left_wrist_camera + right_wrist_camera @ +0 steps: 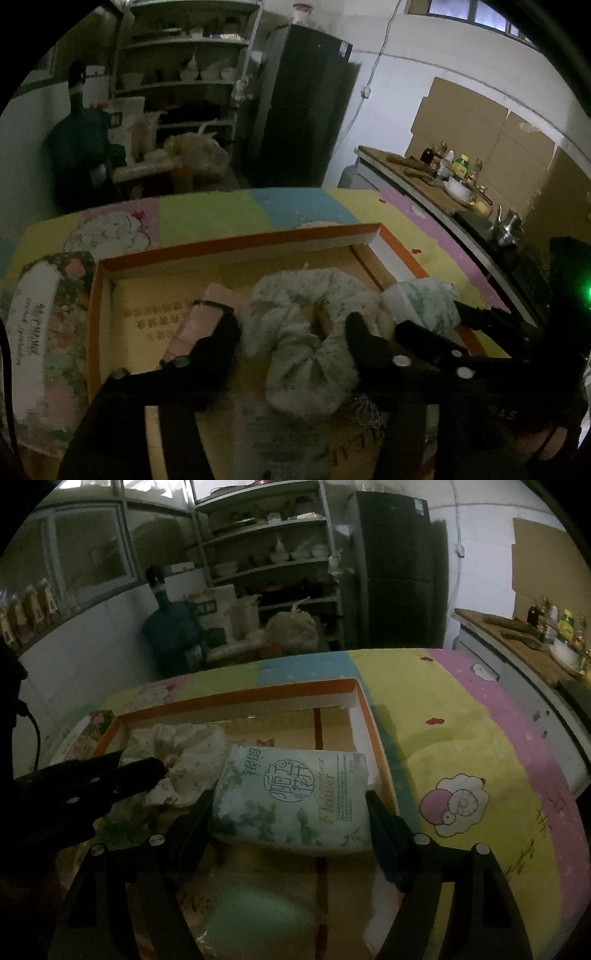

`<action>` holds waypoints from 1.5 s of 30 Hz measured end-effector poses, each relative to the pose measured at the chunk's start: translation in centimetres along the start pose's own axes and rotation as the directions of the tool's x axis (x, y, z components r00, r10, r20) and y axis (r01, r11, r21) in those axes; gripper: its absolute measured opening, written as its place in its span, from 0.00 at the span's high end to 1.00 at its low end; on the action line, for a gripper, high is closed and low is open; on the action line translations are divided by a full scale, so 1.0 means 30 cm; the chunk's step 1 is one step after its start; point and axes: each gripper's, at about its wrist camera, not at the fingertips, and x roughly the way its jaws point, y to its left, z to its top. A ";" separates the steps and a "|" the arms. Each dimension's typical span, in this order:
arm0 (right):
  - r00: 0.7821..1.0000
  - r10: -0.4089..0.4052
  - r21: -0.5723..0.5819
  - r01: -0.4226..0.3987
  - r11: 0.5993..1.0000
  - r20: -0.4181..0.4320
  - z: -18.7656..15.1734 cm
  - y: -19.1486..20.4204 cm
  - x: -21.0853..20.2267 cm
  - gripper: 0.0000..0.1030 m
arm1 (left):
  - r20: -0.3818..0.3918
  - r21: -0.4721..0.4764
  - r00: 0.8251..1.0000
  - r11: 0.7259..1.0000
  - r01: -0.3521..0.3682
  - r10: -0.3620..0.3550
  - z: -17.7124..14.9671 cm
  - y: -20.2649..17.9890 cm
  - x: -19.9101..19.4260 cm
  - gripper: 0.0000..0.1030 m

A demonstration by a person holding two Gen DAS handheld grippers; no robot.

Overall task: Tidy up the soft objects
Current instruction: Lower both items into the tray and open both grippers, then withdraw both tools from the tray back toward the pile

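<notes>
A pale floral scrunchie (pixel 295 332) lies in the orange-rimmed cardboard box (pixel 236 240). My left gripper (pixel 291 328) stands open around it, one finger on each side, pads apart from the fabric. A pink soft item (pixel 218 306) lies just left of that gripper's left finger. My right gripper (pixel 288 805) is shut on a green-and-white tissue pack (pixel 295 797), held tilted over the box's right part (pixel 373 734). From the right wrist view the left gripper (pixel 147 771) sits over the scrunchie (pixel 192 749). A blurred green thing (pixel 258 912) lies below the pack.
The box rests on a pastel patchwork cloth (pixel 480 746) with sheep prints. A floral oval tin (pixel 48 332) stands left of the box. A counter (pixel 406 166) with bottles, a bowl and a kettle (pixel 508 225) runs along the right. Shelves, a fridge and a water jug stand behind.
</notes>
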 end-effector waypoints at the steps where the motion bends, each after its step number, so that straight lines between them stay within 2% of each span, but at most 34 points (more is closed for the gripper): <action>1: 1.000 0.001 0.000 -0.001 1.000 0.001 -0.001 0.000 0.000 0.23 | 0.018 0.003 1.000 1.000 -0.007 0.007 -0.001 -0.002 -0.014 0.33; 6: 1.000 -0.004 0.001 0.004 1.000 0.013 -0.003 0.003 -0.005 0.20 | 0.065 0.021 0.998 0.999 -0.027 0.025 0.004 -0.008 -0.062 0.30; 17: 0.997 -0.030 -0.003 0.030 1.000 0.076 0.010 0.029 -0.068 0.19 | 0.107 0.032 0.994 0.999 -0.026 0.022 -0.006 0.000 -0.139 0.29; 26: 0.993 -0.025 -0.015 0.027 1.000 0.114 0.015 0.081 -0.127 0.19 | 0.172 0.056 0.983 0.996 -0.071 0.061 -0.026 0.014 -0.235 0.29; 45: 0.981 0.042 -0.063 -0.031 0.998 0.187 -0.013 0.311 -0.274 0.19 | 0.259 0.019 0.955 0.988 -0.156 0.146 -0.102 0.146 -0.472 0.29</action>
